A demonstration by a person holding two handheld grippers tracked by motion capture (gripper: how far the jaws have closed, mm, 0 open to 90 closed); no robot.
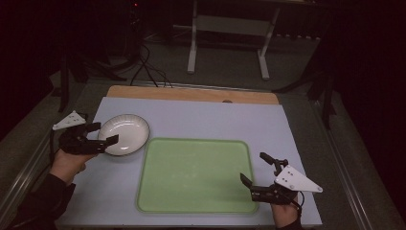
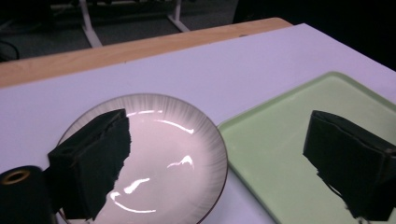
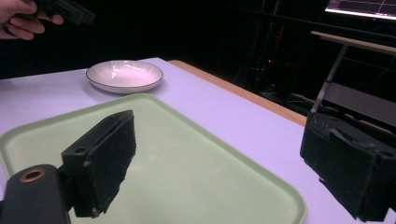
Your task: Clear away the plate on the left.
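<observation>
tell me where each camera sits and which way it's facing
High view: above the person's side, looking down on the plate, tray, both hands with open grippers.
Left gripper view: rides the left gripper, jaws over the plate's near rim.
Right gripper view: rides the right gripper, facing across the tray.
All share plate and tray.

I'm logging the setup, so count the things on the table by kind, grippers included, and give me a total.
Plates: 1, the white plate
Trays: 1, the green tray
Grippers: 2, the left gripper and the right gripper, both open
Total: 4
</observation>
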